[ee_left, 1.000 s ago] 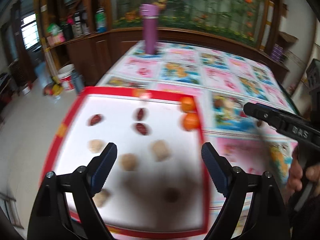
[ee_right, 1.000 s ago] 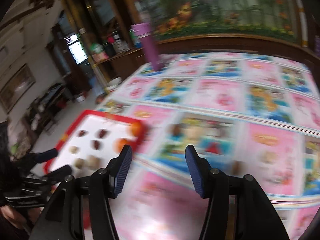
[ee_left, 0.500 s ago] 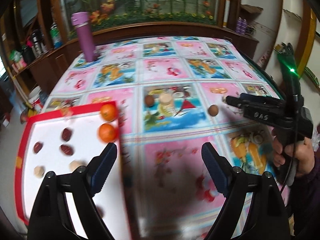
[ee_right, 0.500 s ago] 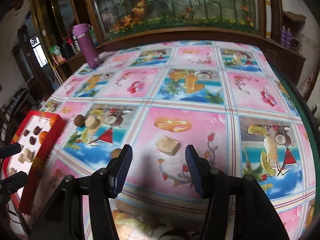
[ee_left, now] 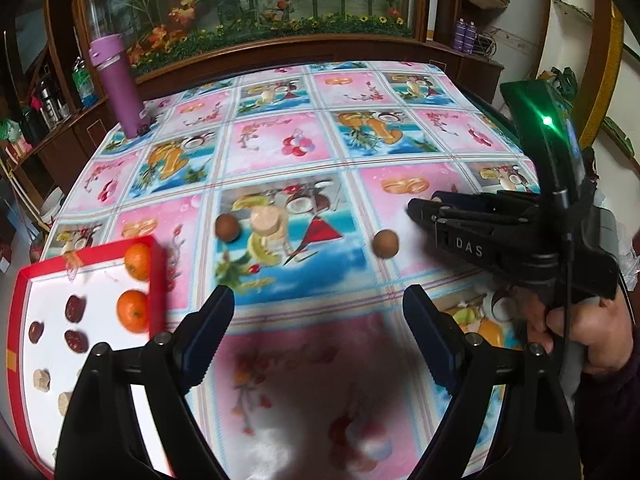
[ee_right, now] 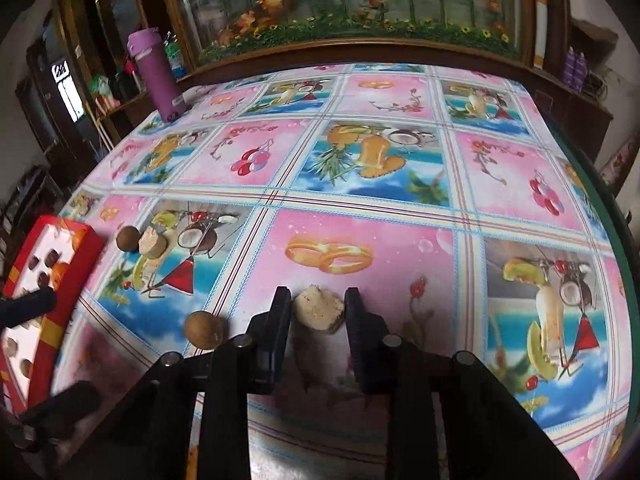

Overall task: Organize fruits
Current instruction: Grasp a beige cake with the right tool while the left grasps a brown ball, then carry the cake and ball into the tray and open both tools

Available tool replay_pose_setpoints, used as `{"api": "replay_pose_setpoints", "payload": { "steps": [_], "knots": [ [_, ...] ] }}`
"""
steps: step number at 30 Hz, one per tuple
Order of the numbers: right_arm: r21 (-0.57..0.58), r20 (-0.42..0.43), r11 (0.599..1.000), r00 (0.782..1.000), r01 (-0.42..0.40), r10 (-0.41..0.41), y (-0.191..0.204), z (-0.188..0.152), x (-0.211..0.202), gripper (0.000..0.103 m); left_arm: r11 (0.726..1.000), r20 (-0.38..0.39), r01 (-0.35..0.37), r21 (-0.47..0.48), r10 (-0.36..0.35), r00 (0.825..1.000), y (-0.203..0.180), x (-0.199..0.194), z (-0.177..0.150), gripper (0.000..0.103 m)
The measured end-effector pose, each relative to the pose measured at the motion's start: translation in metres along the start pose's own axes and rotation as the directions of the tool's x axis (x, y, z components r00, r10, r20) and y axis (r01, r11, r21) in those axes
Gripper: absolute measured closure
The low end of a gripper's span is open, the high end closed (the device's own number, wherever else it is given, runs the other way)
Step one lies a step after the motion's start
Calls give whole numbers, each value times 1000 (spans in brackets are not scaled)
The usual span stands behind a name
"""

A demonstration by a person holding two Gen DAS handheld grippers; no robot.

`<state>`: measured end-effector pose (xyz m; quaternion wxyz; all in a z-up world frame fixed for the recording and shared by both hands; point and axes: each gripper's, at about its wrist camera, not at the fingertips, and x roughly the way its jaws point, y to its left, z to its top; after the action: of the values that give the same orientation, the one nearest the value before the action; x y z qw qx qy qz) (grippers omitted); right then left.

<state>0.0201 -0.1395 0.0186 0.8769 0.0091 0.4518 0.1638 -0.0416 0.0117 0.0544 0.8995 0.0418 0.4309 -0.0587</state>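
Observation:
My right gripper (ee_right: 317,300) points down at the flowered tablecloth, and its jaws are closing on a pale beige chunk (ee_right: 318,309); both pads touch its sides. A brown round fruit (ee_right: 204,328) lies just left of it. Farther left lie another brown fruit (ee_left: 227,229) and a beige round slice (ee_left: 266,220). The red tray (ee_left: 158,264) at the left edge holds two oranges (ee_left: 133,310), dark red dates (ee_left: 74,307) and beige pieces. My left gripper (ee_left: 318,304) is open over bare cloth, right of the tray, with nothing between its fingers.
A purple bottle (ee_left: 120,84) stands at the table's far left corner. A wooden ledge with artificial flowers (ee_left: 280,20) runs behind the table. A hand (ee_left: 588,332) holds the right gripper at the table's right side.
The left gripper swung right, from above the tray to over the cloth. The right gripper dropped toward the beige chunk and its jaws narrowed onto it.

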Motion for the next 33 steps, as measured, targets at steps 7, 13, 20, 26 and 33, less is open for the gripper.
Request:
{"api": "replay_pose_setpoints", "payload": {
  "steps": [7, 13, 20, 26, 33],
  "knots": [
    [90, 91, 995, 996, -30, 22, -23, 4, -31, 76, 999, -14, 1, 49, -1, 1000, -33, 31, 19, 18],
    [116, 105, 992, 993, -56, 44, -29, 7, -37, 76, 999, -74, 15, 37, -12, 997, -39, 62, 27, 59],
    [121, 91, 989, 993, -80, 69, -27, 6, -34, 76, 998, -67, 58, 15, -57, 996, -42, 70, 26, 80],
    [109, 98, 986, 988, -128, 118, -20, 3, -35, 76, 997, -36, 76, -2, -76, 996, -38, 55, 20, 80],
    [37, 89, 956, 954, -292, 288, 38, -10, -44, 77, 999, 72, 27, -32, -25, 997, -4, -21, -2, 80]
  ]
}}
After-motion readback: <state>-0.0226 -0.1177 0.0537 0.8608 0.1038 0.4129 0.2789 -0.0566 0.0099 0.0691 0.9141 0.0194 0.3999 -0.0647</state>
